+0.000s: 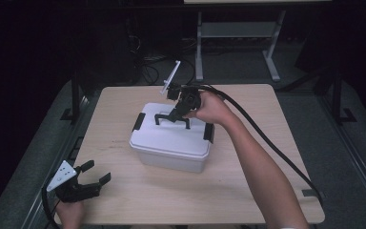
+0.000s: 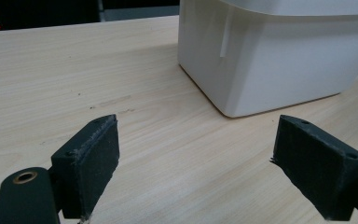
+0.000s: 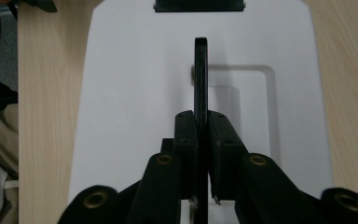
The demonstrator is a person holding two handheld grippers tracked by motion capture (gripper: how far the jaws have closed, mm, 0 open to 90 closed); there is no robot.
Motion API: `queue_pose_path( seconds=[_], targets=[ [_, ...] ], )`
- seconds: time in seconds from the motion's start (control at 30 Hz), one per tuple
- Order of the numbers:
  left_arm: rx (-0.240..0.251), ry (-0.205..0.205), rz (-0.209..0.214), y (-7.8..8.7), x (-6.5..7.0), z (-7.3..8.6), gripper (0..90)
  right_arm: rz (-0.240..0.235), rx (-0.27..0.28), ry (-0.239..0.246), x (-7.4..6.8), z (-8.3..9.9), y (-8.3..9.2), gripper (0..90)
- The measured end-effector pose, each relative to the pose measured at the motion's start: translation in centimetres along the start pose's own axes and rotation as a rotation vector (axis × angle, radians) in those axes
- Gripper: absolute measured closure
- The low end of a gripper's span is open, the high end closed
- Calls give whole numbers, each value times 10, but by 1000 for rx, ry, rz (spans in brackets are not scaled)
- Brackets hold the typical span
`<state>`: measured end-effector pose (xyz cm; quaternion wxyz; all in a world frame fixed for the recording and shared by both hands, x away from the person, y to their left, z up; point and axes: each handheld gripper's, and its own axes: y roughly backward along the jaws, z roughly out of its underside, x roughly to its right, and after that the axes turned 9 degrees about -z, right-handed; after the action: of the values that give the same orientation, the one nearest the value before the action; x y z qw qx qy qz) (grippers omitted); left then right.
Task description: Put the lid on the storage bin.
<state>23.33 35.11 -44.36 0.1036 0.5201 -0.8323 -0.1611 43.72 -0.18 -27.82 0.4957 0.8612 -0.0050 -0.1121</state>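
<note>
A white plastic box (image 1: 171, 143) with a white lid (image 3: 121, 93) stands mid-table. Its black carry handle (image 3: 200, 70) is swung up off the lid. My right gripper (image 3: 200, 116) comes down from above, shut on the handle's bar, with both pads pressed against its sides; in the high view this right gripper (image 1: 177, 114) sits over the lid's centre. My left gripper (image 1: 98, 170) rests low near the table's front-left corner, open, with nothing between its pads (image 2: 95, 154). The box's near corner (image 2: 270, 60) lies ahead of it, apart from the jaws.
Black latches (image 1: 138, 122) (image 1: 208, 132) clip the lid at both short ends. The light wooden table (image 1: 248, 105) has bare room around the box. A thick black cable (image 1: 267, 138) trails from the right gripper to the table's right edge. A desk frame (image 1: 238, 33) stands behind on the floor.
</note>
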Motion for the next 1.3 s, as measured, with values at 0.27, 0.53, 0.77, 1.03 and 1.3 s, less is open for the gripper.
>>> queue_pose_path(
  seconds=[0.27,0.53,0.77,1.03,1.3],
  targets=[
    [-4,-4,-1,-1,1,0,136,-12,13,3,-4,2,8,789],
    [-3,-5,1,-2,3,-1,136,-12,24,5,-8,12,10,782],
    [-4,-10,2,-2,3,-1,136,-2,36,0,-12,15,20,760],
    [-2,-9,-1,-1,3,-1,136,22,29,-12,-17,18,30,749],
    [-3,-16,1,0,3,-1,136,33,26,-22,-20,21,35,731]
  ],
)
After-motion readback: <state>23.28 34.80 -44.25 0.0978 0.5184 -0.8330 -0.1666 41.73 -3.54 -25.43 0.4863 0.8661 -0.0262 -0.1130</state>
